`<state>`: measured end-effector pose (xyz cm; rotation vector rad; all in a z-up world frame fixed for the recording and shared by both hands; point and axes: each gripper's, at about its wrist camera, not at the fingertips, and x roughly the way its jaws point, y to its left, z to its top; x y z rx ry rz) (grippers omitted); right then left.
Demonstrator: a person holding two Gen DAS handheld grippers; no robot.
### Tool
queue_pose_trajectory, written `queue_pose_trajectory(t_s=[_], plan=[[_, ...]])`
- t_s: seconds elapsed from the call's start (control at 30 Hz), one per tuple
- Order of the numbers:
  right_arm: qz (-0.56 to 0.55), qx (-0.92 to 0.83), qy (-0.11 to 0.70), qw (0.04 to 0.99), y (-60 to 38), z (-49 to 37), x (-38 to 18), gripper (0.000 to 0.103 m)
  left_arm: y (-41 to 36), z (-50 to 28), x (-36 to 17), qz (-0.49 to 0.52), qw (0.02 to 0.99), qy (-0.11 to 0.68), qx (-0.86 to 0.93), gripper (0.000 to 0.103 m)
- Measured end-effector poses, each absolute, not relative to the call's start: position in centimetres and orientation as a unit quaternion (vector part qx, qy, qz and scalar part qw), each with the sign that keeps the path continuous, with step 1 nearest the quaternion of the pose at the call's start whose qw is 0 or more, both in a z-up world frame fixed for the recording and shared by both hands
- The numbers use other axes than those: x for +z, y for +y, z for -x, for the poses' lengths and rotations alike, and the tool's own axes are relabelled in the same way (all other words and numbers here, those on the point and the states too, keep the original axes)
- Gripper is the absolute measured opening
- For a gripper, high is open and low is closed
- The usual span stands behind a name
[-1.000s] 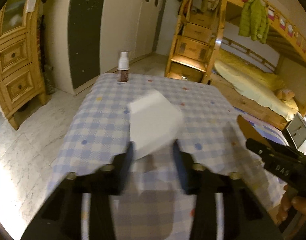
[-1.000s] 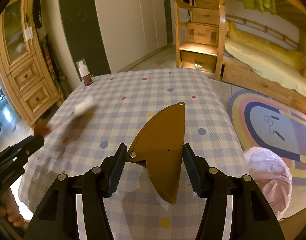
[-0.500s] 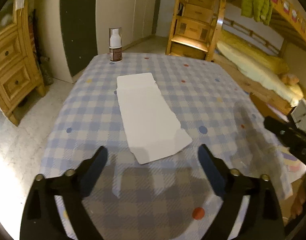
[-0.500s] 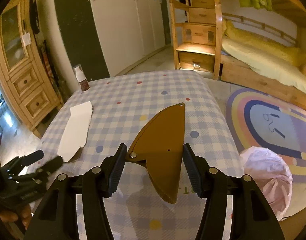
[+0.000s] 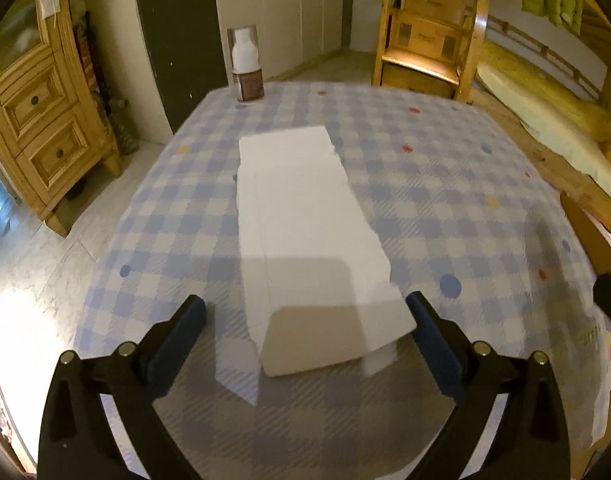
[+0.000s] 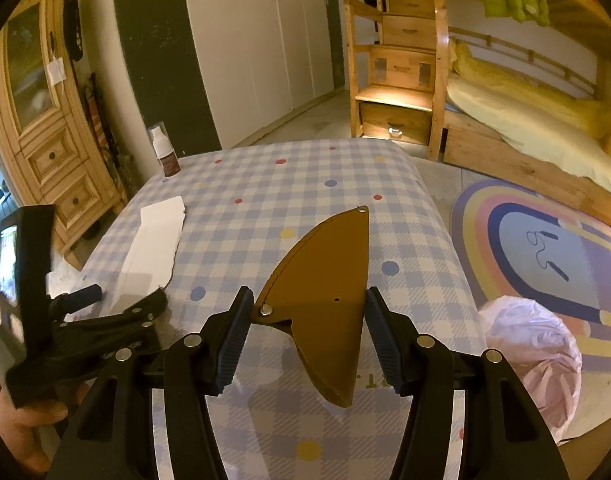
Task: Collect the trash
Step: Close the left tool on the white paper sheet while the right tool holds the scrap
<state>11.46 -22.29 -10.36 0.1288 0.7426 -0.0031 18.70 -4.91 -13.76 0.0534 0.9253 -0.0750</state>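
White card: a flattened white carton [image 5: 305,236] lies flat on the worktop [image 5: 445,208], running lengthwise away from your left tool [image 5: 305,320]; its near end sits between the two fingers, touching neither.
Left tool: your jaws have just been opening and now stand spread wide, one finger [image 5: 181,332] on each side of the carton's near end; nothing is gripped.
Right tool: your right tool [image 6: 305,332] is partly closed on a brown, fin-shaped flat piece [image 6: 325,300]; both pads press its edges, and its narrow tip points ahead over the worktop.
Worktop cover: blue-and-white check cloth with coloured dots.
Bottle: a small pump bottle [image 5: 247,68] with a clear cap stands upright at the far edge, ahead of the left tool and beyond the carton, well apart from it.
Bag: a pale pink plastic bag [image 6: 533,356] sits on the floor to the right of your right tool, beside the worktop's edge and near a rainbow rug [image 6: 545,248].
Hand: seen from the right wrist, your left hand [image 6: 21,428] grips the left tool's black body low to the left.
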Motion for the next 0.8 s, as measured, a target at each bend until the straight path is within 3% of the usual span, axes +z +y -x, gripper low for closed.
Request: queue_pose_trajectory(t_s=[0.13,0.2,0.27,0.3,0.43,0.8], plan=[[-0.063,-0.001,0.362,0.930,-22.4,-11.4,-10.6,0.057,-4.8,-18.6,-13.8,-0.027,0.894,0.446,-0.038,0.096],[-0.064,-0.001,0.362,0.930,-22.4,-11.3,-10.6,0.057,-4.7,-18.5,-13.8,-0.029,0.896,0.442,-0.032,0.090],[-0.063,0.000,0.363,0.930,-22.4,-11.3,-10.7,0.057,-4.4,-18.3,-13.5,-0.027,0.900,0.434,-0.026,0.070],[-0.062,0.000,0.363,0.930,-22.3,-11.3,-10.7,0.057,-4.3,-18.2,-13.4,-0.027,0.901,0.433,-0.023,0.067],[-0.061,0.003,0.363,0.930,-22.1,-11.1,-10.8,0.057,-3.3,-17.4,-13.1,-0.010,0.902,0.429,-0.045,0.062],[-0.061,0.009,0.361,0.931,-21.2,-10.9,-10.7,0.057,-2.6,-14.8,-11.7,0.002,0.911,0.399,-0.109,0.060]])
